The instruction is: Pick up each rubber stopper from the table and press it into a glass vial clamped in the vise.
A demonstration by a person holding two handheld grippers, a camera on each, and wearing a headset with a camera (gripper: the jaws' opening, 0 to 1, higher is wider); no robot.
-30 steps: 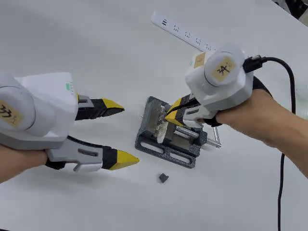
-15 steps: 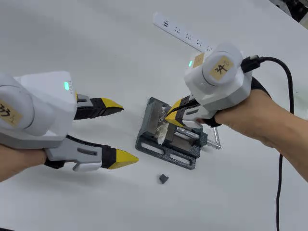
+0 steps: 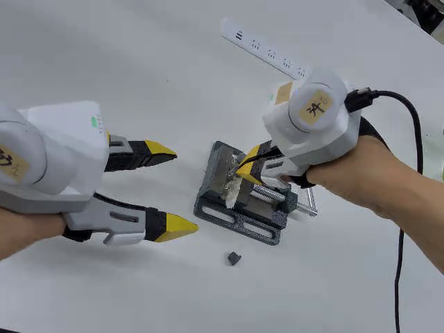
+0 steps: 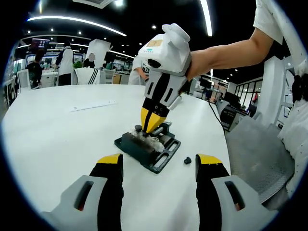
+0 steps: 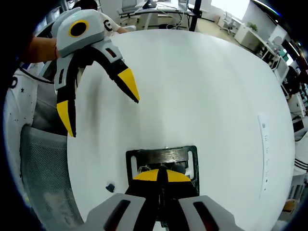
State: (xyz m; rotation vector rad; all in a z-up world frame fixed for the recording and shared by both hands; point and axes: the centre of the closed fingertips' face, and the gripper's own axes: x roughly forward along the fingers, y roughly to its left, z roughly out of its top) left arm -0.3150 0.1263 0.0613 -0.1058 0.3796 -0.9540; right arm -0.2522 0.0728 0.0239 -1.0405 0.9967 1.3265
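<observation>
Far left of the head view, the left hand [image 3: 21, 232] holds the left claw [image 3: 170, 187] low over the desk [image 3: 139, 69], roughly level and pointing at the vise. Its jaws are spread wide with nothing between them. The claws are chunky white plastic with black fingers and yellow wedge tips.

Next over is the vise [image 3: 239, 223], a small dark grey metal block with slotted feet and a shiny screw sticking out the right side. The glass vials [image 3: 232, 186] are clamped in it. They look clear to whitish, and I can't count them.

The loose stopper [image 3: 234, 258] is a small dark lump lying on the desk just in front of the vise, apart from both claws.

The right hand [image 3: 354, 170] comes in from the right with the right claw [image 3: 244, 166] angled down steeply. Its jaws are pinched together, with the tips right on top of the vials. They cover that spot, so I can't tell if anything's between them.

A black cable [image 3: 390, 94] trails off the back of the right claw. A white power strip [image 3: 267, 48] lies on the desk behind it, well apart from the vise.
</observation>
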